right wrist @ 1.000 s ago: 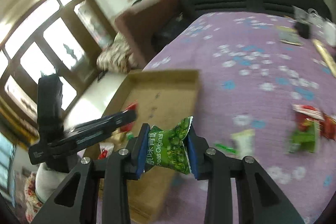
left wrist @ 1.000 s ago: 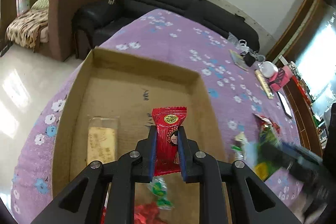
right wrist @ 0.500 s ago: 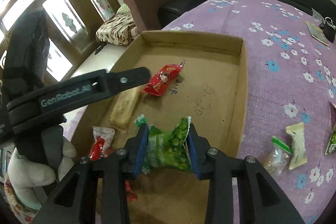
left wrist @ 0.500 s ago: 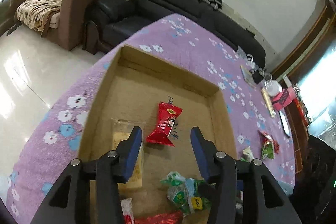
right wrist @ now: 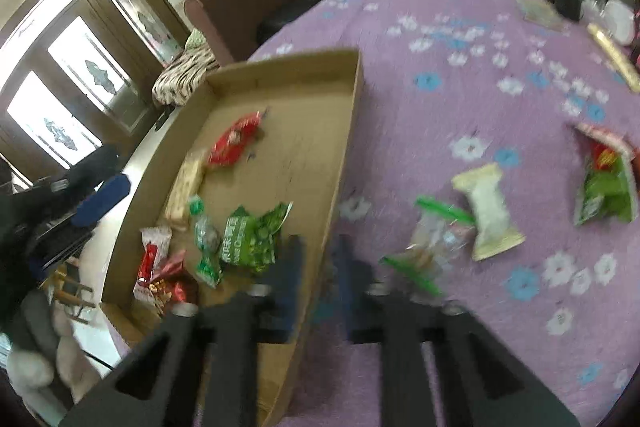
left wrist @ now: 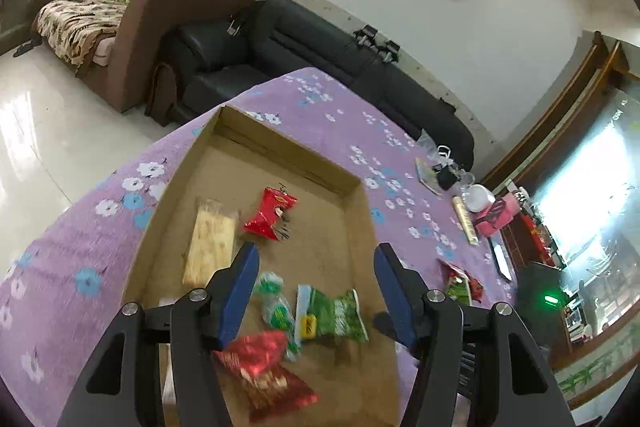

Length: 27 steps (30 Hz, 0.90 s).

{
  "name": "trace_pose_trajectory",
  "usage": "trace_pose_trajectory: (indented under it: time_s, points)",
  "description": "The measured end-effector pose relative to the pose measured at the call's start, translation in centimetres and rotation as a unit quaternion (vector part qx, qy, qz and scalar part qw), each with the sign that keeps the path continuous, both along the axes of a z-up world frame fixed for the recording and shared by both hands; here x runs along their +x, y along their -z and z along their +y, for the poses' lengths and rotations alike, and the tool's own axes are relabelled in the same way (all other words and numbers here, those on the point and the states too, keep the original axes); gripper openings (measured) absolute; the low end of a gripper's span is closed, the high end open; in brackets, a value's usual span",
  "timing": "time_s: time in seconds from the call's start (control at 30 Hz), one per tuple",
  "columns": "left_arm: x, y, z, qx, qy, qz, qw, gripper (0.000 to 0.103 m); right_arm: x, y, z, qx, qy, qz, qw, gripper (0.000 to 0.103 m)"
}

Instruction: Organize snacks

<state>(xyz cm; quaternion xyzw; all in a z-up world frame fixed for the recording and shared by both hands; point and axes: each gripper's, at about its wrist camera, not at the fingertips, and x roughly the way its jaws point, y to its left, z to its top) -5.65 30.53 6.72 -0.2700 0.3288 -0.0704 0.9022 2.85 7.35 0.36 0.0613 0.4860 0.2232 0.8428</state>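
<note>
Snacks are seen lying loose in the cardboard tray [left wrist: 168,227] on the purple flowered cloth [right wrist: 460,115]: a red candy [left wrist: 270,213], a pale wafer bar [left wrist: 210,243] and a green pea packet [left wrist: 338,315]. The left gripper [left wrist: 316,283] is held above them, its jaws just opened wide with nothing between them. The right gripper [right wrist: 318,259] is blurred over the tray's edge, its jaws just closed and empty. More packets, among them a white one [right wrist: 490,211], are left on the cloth.
</note>
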Motion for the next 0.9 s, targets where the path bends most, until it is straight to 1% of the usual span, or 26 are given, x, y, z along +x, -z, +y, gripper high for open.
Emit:
trace_pose_trajectory:
  time_s: [0.13,0.23,0.3,0.37,0.43,0.47,0.57,0.63,0.67,0.7,0.73,0.8,0.9]
  points:
    - [-2.3,-0.4,0.4,0.000,-0.007,-0.009,0.9999,0.065,-1.0,0.1,0.2,0.000,0.007,0.001,1.000,0.008]
    - [-2.9,-0.4,0.4,-0.001,-0.007,-0.009,0.9999,0.065,-2.2,0.1,0.7,-0.020,0.006,-0.009,1.000,0.010]
    - [-3.0,-0.5,0.1,-0.002,-0.006,-0.010,0.9999,0.065,-3.1,0.1,0.7,-0.018,-0.005,-0.007,1.000,0.011]
    - [-3.3,-0.8,-0.5,-0.001,0.002,-0.011,0.9999,0.065,-3.4,0.0,0.1,-0.003,-0.012,0.007,1.000,0.012]
    - [-3.9,-1.3,-1.3,0.003,0.014,-0.018,0.9997,0.065,-3.8,-1.0,-2.1,0.035,0.004,0.002,0.999,0.013]
    - [-4.2,-1.7,-1.8,0.004,0.021,-0.022,0.9995,0.065,-4.1,-1.7,-3.5,0.043,0.016,-0.010,0.999,0.013]
    - [-5.4,-3.6,-3.3,0.006,0.059,-0.048,0.9971,0.065,-4.8,-4.2,-8.3,0.029,0.056,-0.051,0.997,0.015]
    - [-6.5,-5.9,-4.6,0.011,0.084,-0.077,0.9935,0.071,-5.5,-6.5,-12.3,0.017,0.090,-0.081,0.992,0.015]
    - [-7.0,-7.0,-5.3,0.014,0.094,-0.092,0.9912,0.076,-5.9,-7.6,-14.0,0.013,0.104,-0.094,0.990,0.015]
    - [-7.7,-8.3,-6.0,0.016,0.106,-0.107,0.9885,0.079,-6.6,-9.3,-16.4,0.010,0.127,-0.114,0.985,0.015]
    - [-8.6,-9.9,-6.7,0.018,0.120,-0.126,0.9845,0.079,-7.2,-10.8,-18.3,0.008,0.144,-0.131,0.981,0.015]
    - [-9.9,-12.5,-8.0,0.026,0.142,-0.150,0.9780,0.080,-8.7,-13.8,-21.7,0.005,0.173,-0.166,0.971,0.016]
    - [-12.1,-17.1,-10.0,0.046,0.170,-0.187,0.9665,0.080,-11.2,-18.3,-26.3,0.010,0.211,-0.207,0.955,0.022]
